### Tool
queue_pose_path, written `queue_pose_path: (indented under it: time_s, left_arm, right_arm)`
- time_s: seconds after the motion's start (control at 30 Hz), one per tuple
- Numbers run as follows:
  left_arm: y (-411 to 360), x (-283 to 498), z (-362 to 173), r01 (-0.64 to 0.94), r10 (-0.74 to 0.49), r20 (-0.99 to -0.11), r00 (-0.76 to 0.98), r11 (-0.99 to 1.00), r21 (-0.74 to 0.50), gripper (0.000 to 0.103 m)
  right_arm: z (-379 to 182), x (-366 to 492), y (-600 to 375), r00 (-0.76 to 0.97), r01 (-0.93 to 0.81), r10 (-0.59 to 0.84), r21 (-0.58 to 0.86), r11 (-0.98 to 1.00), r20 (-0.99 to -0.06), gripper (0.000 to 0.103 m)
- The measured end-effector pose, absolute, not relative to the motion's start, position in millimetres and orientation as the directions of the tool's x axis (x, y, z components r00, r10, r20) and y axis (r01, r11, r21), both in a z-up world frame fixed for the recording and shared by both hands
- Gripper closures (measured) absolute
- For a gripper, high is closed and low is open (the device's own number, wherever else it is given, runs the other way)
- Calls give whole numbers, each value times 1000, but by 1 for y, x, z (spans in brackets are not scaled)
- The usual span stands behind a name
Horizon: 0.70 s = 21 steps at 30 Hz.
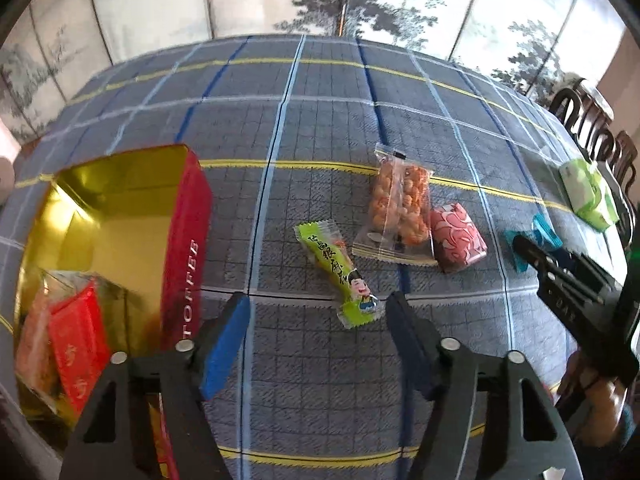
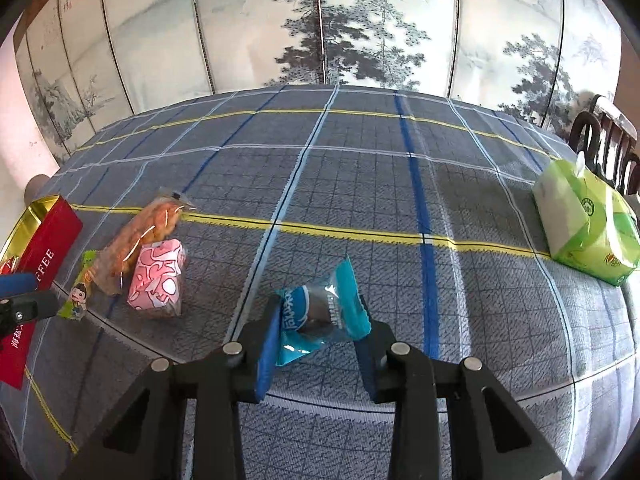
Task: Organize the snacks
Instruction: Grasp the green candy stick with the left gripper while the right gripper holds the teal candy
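A red toffee tin [image 1: 188, 240] with a gold inside stands open at the left and holds a red packet [image 1: 78, 344]. It also shows in the right wrist view [image 2: 44, 248]. My left gripper [image 1: 316, 316] is open, its tips either side of the near end of a green snack bar [image 1: 336, 268]. Beyond lie a clear bag of orange snacks [image 1: 400, 204] and a pink packet [image 1: 458, 236]. My right gripper [image 2: 320, 320] is shut on a blue wrapped snack [image 2: 320, 312] above the cloth. It also shows in the left wrist view [image 1: 532, 240].
The table wears a grey checked cloth [image 2: 360, 184]. A green tissue pack [image 2: 584, 220] lies at the right edge. Dark wooden chairs [image 1: 596, 128] stand beyond it. A painted folding screen [image 2: 320, 20] closes the back.
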State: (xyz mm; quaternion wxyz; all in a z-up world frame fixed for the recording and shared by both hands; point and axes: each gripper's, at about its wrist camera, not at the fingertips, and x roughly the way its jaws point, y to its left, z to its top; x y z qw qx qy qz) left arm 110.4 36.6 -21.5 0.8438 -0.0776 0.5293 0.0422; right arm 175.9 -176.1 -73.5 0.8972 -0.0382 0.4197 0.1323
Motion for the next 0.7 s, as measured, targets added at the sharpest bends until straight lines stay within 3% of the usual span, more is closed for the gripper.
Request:
queue_pose_path:
  time_s: [0.13,0.43,0.7]
  left_arm:
    - [42,121,-29,-188,-61,-918,392,971,-145,57]
    - [44,139,-32,-237,-83,-925,372,955,-181,58]
    - [45,147,-41,-242,-66,-929,364,957,-162,67]
  right_arm:
    - [-74,176,-173,614,-270,195,28,962,-765,68]
    - [-74,177,-170,613,-275,196,25,961,-766,67]
    - [-75,177,-171,612,-275,202,33,961,-765,66]
